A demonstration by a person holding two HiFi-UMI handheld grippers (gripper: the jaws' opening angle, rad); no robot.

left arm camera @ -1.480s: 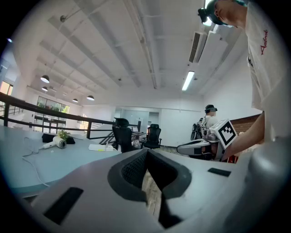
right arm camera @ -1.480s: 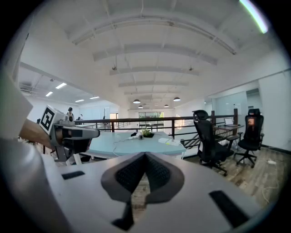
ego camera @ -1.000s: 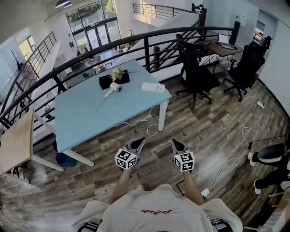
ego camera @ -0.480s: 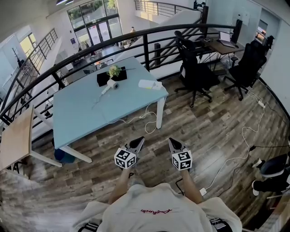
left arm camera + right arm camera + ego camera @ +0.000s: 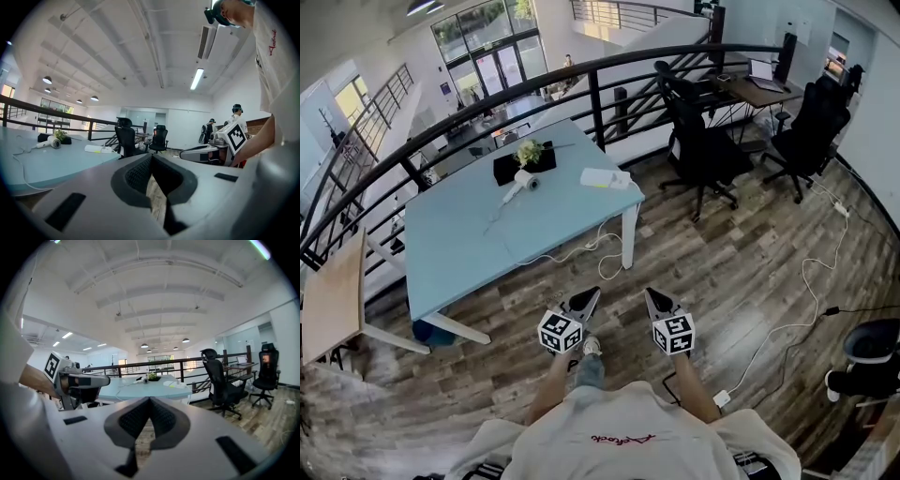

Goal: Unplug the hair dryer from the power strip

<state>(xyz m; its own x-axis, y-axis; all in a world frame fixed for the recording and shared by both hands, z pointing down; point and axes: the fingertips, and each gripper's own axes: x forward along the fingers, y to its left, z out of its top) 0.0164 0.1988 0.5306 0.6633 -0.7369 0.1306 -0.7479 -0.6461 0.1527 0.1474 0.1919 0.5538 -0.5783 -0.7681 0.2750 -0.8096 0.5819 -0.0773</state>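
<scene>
Standing on a wood floor (image 5: 741, 272), a person holds the left gripper (image 5: 590, 296) and the right gripper (image 5: 652, 296) side by side, each with its jaws pressed together on nothing. Well ahead of both jaws, and somewhat to their left, stands a pale blue table (image 5: 459, 253). The white hair dryer (image 5: 517, 184) lies on its far half, just beside a small plant (image 5: 528, 152). The power strip (image 5: 605, 178) sits near the table's far right corner, straight beyond the jaws and apart from the dryer. A white cord (image 5: 581, 249) hangs off the table's edge nearest the jaws.
</scene>
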